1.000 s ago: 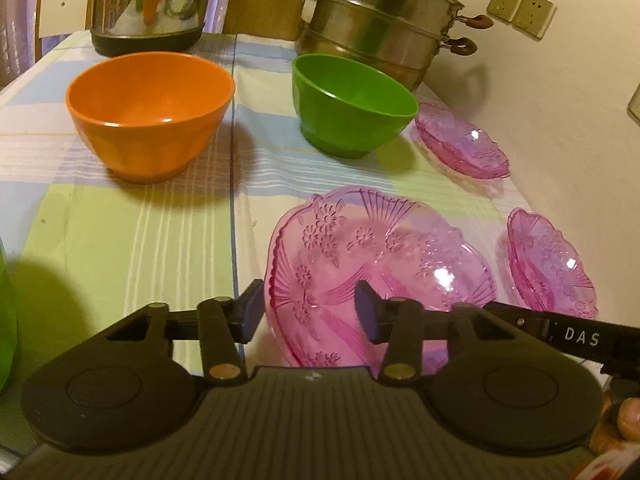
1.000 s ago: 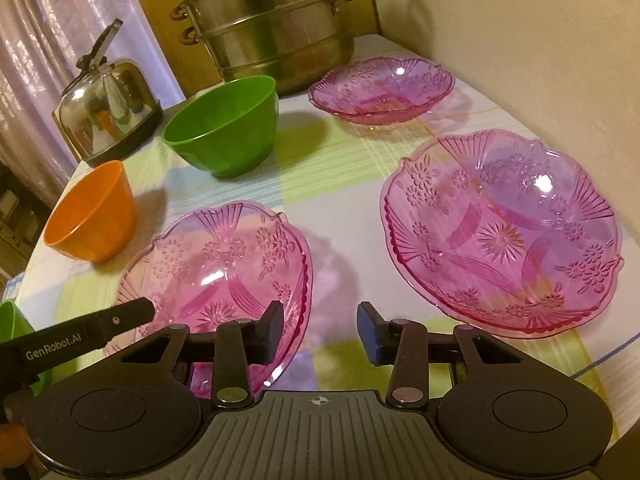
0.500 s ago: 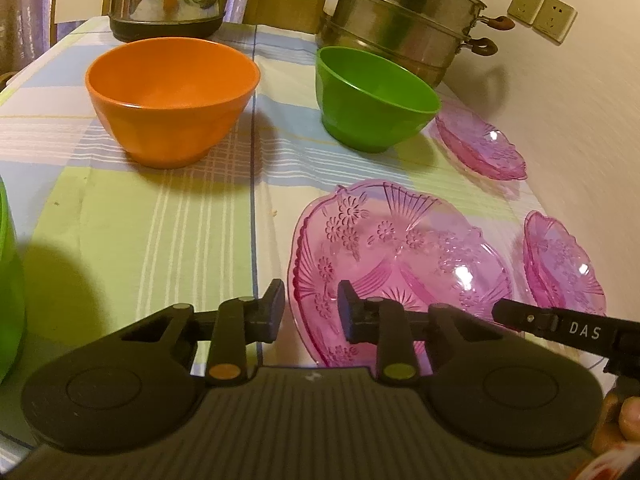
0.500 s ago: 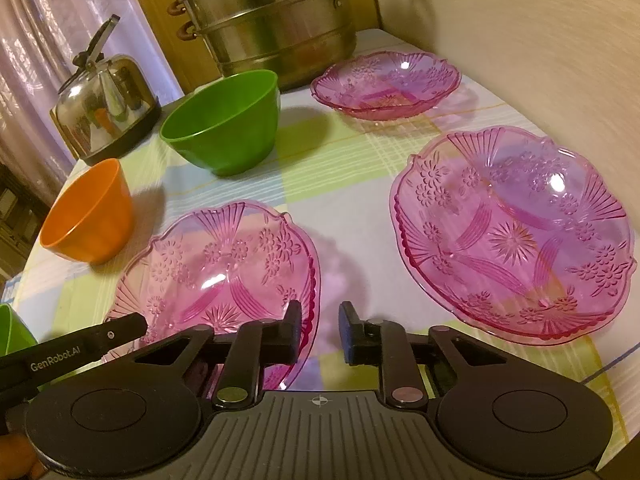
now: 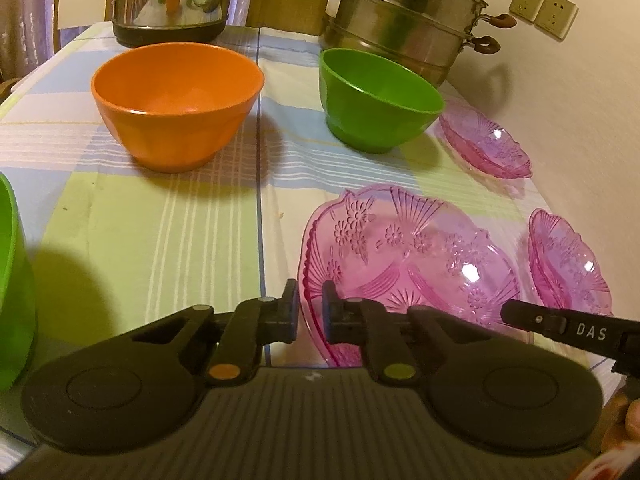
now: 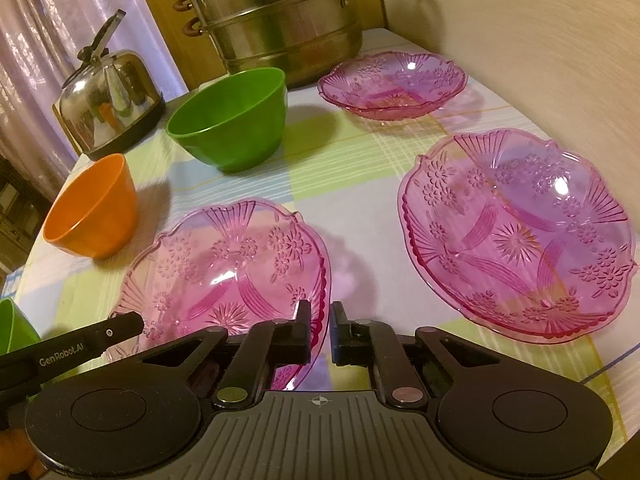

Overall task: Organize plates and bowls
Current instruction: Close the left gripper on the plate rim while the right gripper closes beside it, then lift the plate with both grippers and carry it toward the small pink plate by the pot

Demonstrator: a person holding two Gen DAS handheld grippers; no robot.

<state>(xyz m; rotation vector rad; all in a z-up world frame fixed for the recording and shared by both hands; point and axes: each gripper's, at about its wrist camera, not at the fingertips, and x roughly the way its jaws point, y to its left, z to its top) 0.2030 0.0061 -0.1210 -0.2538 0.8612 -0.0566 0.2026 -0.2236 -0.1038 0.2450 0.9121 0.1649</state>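
So far nothing is stacked: we count three pink glass plates lying separately along the wall-side edge of the surface point(image 6: 352, 200), with the orange bowl point(image 5: 176, 100) and green bowl point(image 5: 376, 100) standing apart toward the far end. Both our grippers have their jaws clamped on the nearest plate point(image 6: 232, 272), the left gripper point(image 5: 309, 312) on one rim and the right gripper point(image 6: 320, 330) on the opposite rim. We judge the gathering has only begun; all the stacking remains.

A plate point(image 5: 408, 256) lies between both tools; two bowls point(image 5: 176, 100) stand beyond it, two more plates point(image 6: 516, 232) to its right.
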